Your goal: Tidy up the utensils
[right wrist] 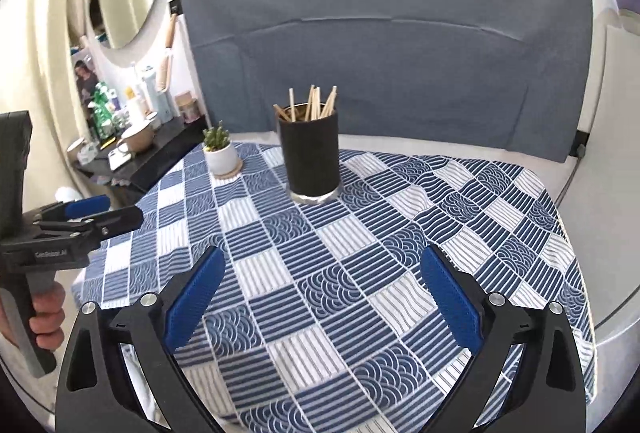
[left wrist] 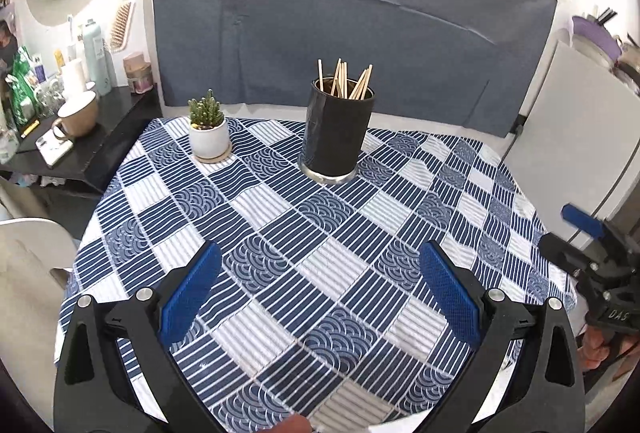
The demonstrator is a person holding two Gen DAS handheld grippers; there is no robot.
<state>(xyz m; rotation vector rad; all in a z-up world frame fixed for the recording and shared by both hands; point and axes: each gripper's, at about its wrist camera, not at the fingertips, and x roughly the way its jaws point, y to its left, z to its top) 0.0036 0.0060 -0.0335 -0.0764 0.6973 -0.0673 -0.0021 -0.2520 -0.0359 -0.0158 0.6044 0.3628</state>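
Chopsticks (left wrist: 347, 81) are seen standing in a black cup (left wrist: 336, 131), and the cup is taken as the landmark for all places. The sticks are of pale wood, they lean in different directions, and their upper ends rise above the rim. The cup is placed upright on a blue and white cloth (left wrist: 320, 253), toward the far side of it. A shiny metal band is seen at the foot of the cup.

To the left of the cup, near it but apart, a small cactus (left wrist: 206, 111) in a white pot (left wrist: 209, 141) is set on a round coaster. Behind the cup a grey sheet (left wrist: 340, 13) is hung on the wall. Further left of the cup, past the edge of the cloth, a dark shelf is seen with a mug (left wrist: 78, 117) and bottles.

The left gripper (left wrist: 320, 289) is held well in front of the cup, over the cloth. Its jaws are spread wide and nothing is found between the blue pads. The right gripper (right wrist: 320, 291) is also held well in front of the cup, and its jaws are likewise spread wide with only the cloth seen between them. Neither gripper is touching the cup or the chopsticks. A hand (right wrist: 48, 317) is seen on the handle of the left gripper.
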